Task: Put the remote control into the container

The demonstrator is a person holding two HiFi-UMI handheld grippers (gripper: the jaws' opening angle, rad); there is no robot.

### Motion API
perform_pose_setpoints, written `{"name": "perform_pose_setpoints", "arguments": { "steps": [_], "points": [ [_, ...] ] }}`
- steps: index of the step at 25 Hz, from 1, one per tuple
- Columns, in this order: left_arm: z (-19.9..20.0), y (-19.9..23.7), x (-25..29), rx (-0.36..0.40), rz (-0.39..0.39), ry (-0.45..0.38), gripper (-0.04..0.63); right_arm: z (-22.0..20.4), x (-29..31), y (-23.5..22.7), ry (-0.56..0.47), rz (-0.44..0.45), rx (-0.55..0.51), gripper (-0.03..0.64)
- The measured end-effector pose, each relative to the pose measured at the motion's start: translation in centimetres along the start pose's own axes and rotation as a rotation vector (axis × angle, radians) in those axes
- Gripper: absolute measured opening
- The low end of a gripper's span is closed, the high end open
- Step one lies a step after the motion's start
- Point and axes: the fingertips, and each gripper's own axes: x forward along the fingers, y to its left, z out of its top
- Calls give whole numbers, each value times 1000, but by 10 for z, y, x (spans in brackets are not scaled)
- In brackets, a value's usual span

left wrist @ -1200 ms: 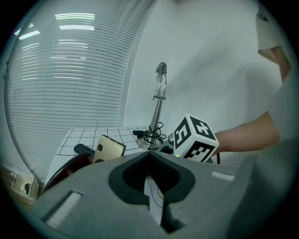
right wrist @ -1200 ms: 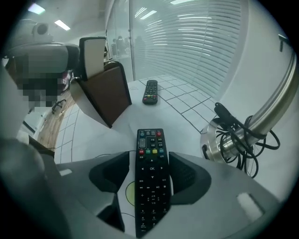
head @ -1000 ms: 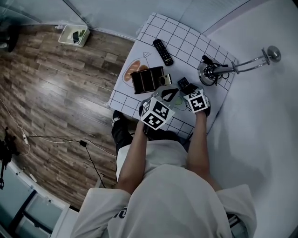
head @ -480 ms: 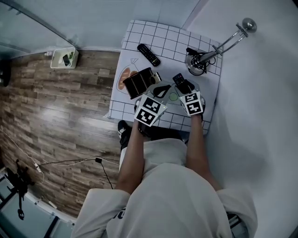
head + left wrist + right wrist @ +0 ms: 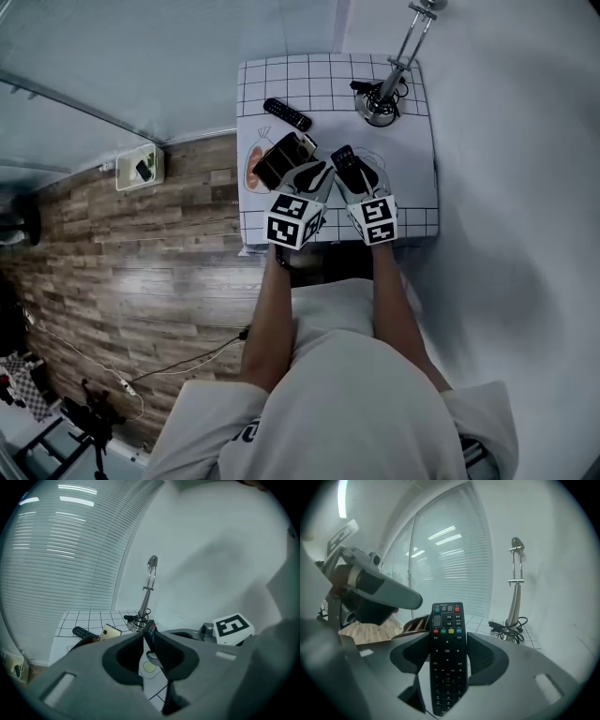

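My right gripper [image 5: 447, 644] is shut on a black remote control [image 5: 447, 653], which stands up between its jaws, buttons facing the camera. In the head view that remote control [image 5: 344, 159] is held above the gridded table [image 5: 412, 187], just right of the dark brown container [image 5: 279, 161]. My left gripper [image 5: 317, 174] hovers between the container and the right gripper [image 5: 352, 174]. Its jaws have just been opening and stand a narrow gap apart, nothing between them; past the left gripper's tips [image 5: 146, 641] I see the held remote [image 5: 149, 631] edge-on.
A second black remote [image 5: 287, 114] lies on the table behind the container. A metal stand with cables [image 5: 382, 98] rises at the far right corner. A cream flat object [image 5: 303, 145] sits by the container's rim. Wooden floor [image 5: 141, 272] lies left of the table.
The right gripper has lifted the remote off the table and tilted it upward. Both grippers have risen slightly and moved toward the container. The head view has swung, so the table sits higher in frame.
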Motion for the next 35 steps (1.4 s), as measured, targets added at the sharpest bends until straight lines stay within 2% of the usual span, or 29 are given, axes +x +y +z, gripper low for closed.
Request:
{"name": "perform_pose_setpoints", "arguments": {
  "steps": [4,8,13,15,20,24,35],
  "points": [
    [3,-6,-16,-10,-7,-35,107,16,-24,25,-74,-2,-26,247],
    [11,-21,-35,13,-88,-75,161,32,-41,52,-152,41,-28,247],
    [14,-27,-62,32,-114,-107,159,50,-55,86,-220,114,-14,247],
    [18,-25,-73,27,-122,-130,121,56,-57,97,-238,141,-14,247],
    [18,-19,-97,21,-168,-157,109,65,-56,120,-265,178,-20,247],
    [18,-12,-109,52,-190,-144,103,69,-49,135,-275,198,-23,247],
    [15,12,-109,149,-167,-72,101,89,-15,149,-234,214,-74,267]
  ]
}}
